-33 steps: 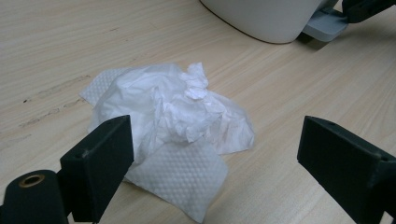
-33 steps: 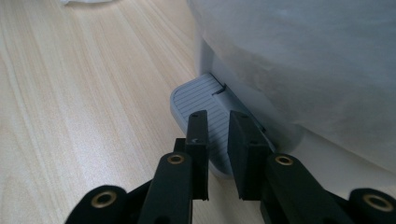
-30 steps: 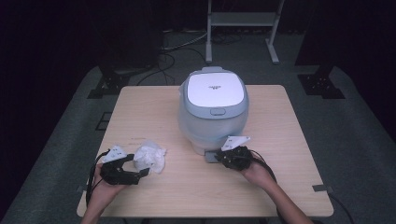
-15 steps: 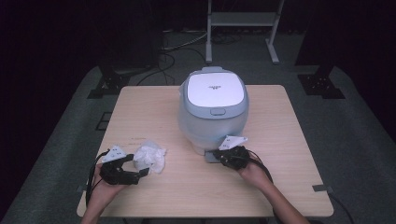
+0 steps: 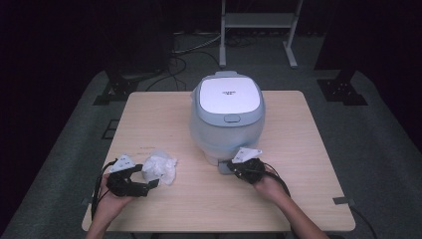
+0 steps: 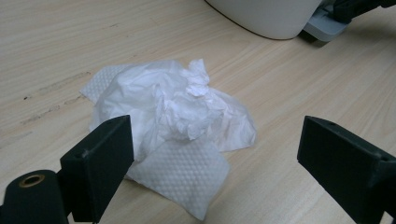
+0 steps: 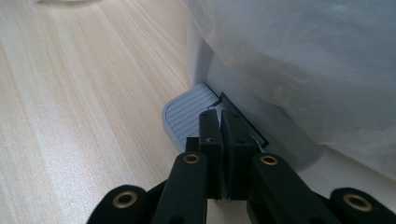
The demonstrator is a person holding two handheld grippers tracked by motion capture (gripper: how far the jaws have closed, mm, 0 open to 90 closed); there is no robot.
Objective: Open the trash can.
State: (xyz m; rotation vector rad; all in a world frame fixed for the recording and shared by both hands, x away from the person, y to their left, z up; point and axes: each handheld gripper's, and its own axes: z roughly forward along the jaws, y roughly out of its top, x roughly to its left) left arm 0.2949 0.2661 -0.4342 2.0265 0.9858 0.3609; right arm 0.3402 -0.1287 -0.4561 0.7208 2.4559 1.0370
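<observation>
A white and pale-blue rice cooker (image 5: 226, 117) stands lid down in the middle of the wooden table (image 5: 298, 129). At its front base a small grey ribbed tab (image 7: 184, 116) sticks out. My right gripper (image 7: 219, 119) has its tips on that tab, right against the cooker's wall (image 7: 303, 60). Its jaws have just been closing and now stand together, with nothing visible between the pads. A crumpled white tissue (image 6: 177, 116) lies at front left. My left gripper (image 6: 215, 144) sits low just before the tissue, open wide with nothing between its fingers.
A metal stand (image 5: 259, 30), cables and dark equipment feet (image 5: 119, 87) sit on the floor beyond the table's far edge. Bare wood stretches between the two hands and to the right of the cooker.
My right gripper has edged slightly in toward the cooker's base. The left hand and the tissue have stayed put.
</observation>
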